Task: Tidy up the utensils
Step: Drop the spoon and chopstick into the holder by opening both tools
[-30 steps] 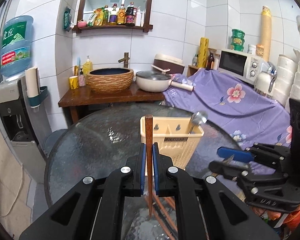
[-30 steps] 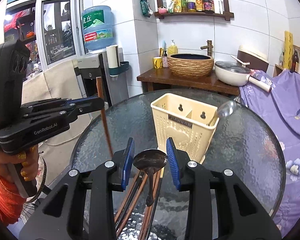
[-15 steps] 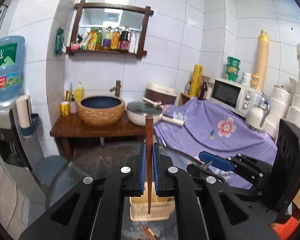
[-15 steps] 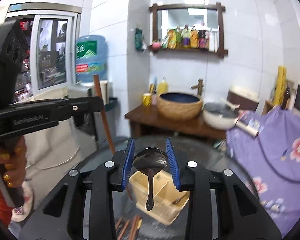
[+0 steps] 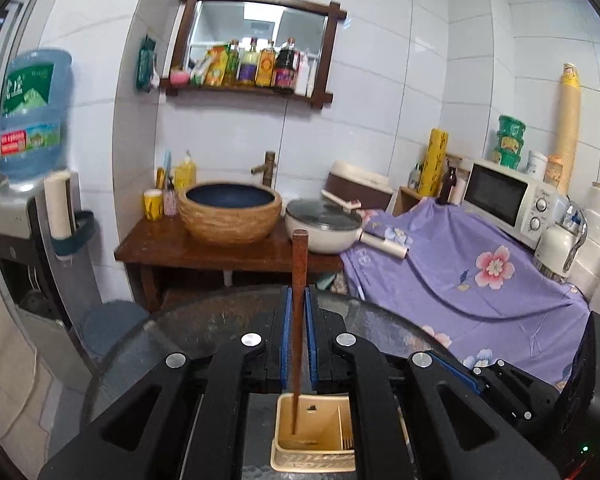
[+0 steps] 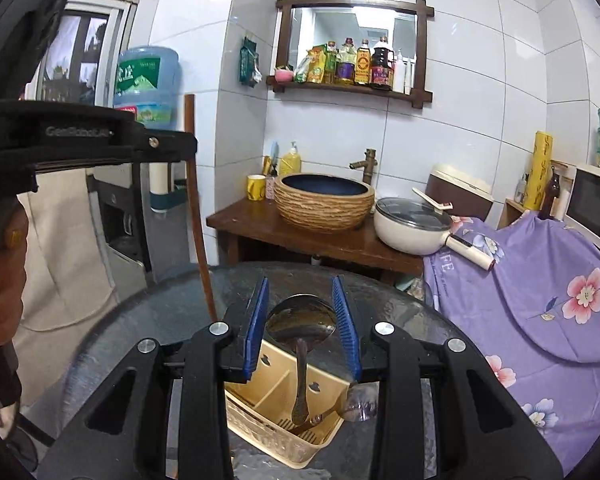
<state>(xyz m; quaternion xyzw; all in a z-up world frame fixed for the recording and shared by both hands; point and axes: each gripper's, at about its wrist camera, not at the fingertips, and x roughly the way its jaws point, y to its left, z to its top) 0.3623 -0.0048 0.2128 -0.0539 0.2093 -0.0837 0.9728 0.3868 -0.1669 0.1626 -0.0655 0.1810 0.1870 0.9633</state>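
Observation:
In the left wrist view my left gripper [image 5: 299, 320] is shut on a brown wooden chopstick [image 5: 299, 276] that stands upright. Its lower tip lines up with the left compartment of the beige utensil basket [image 5: 284, 458] below. The basket stands on the round glass table [image 5: 188, 328]. My right gripper [image 6: 300, 300] is shut on the bowl of a metal spoon [image 6: 300, 322], whose handle hangs down over the basket [image 6: 260, 436]. Another spoon [image 6: 360, 404] leans in the basket's right compartment. The left gripper [image 6: 152, 144] with its chopstick [image 6: 196, 208] shows at the left of the right wrist view.
Behind the table stands a wooden stand [image 6: 340, 244] with a woven basin [image 6: 324, 204] and a white lidded pan [image 6: 412, 224]. A purple floral cloth [image 6: 540, 280] covers the right side, with a microwave [image 5: 504, 200] on it. A water dispenser [image 5: 28, 216] is at the left. A person's hand [image 6: 0, 280] grips the left handle.
Both grippers rose and moved forward over the basket, which has dropped to the bottom of both views. The chopstick and the spoon stayed gripped throughout.

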